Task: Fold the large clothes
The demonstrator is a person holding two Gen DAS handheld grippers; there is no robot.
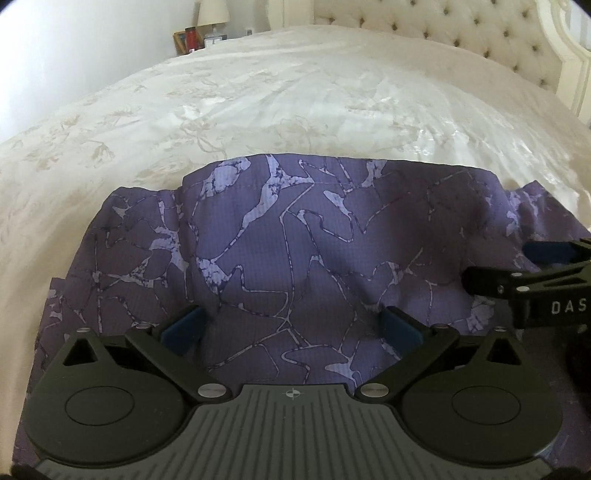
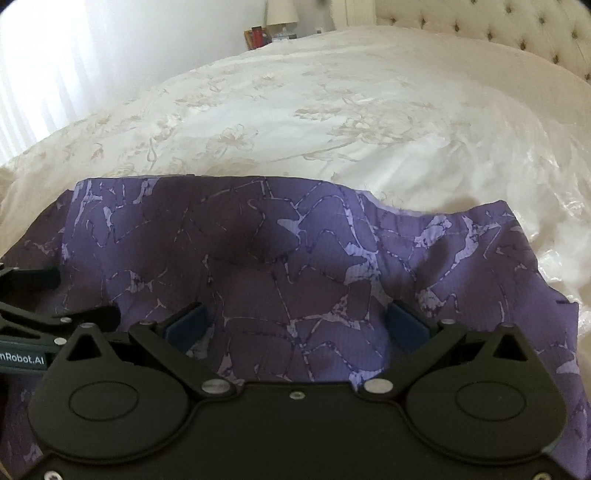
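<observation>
A purple garment (image 1: 295,236) with a pale cracked pattern lies spread on the white bedspread (image 1: 258,96), folded over with a straight far edge. My left gripper (image 1: 291,326) hovers low over it, jaws wide open, blue pads (image 1: 184,328) apart with only flat cloth between them. In the right wrist view the same garment (image 2: 295,251) fills the foreground. My right gripper (image 2: 295,326) also stands open over the cloth, holding nothing. Each gripper shows at the edge of the other's view: the right one (image 1: 535,273), the left one (image 2: 40,295).
The bed (image 2: 332,103) stretches away behind the garment, with a tufted headboard (image 1: 461,33) at the far right. A nightstand with a lamp (image 1: 212,14) and a red object (image 1: 191,38) stands at the far side. A bright curtain (image 2: 33,92) hangs on the left.
</observation>
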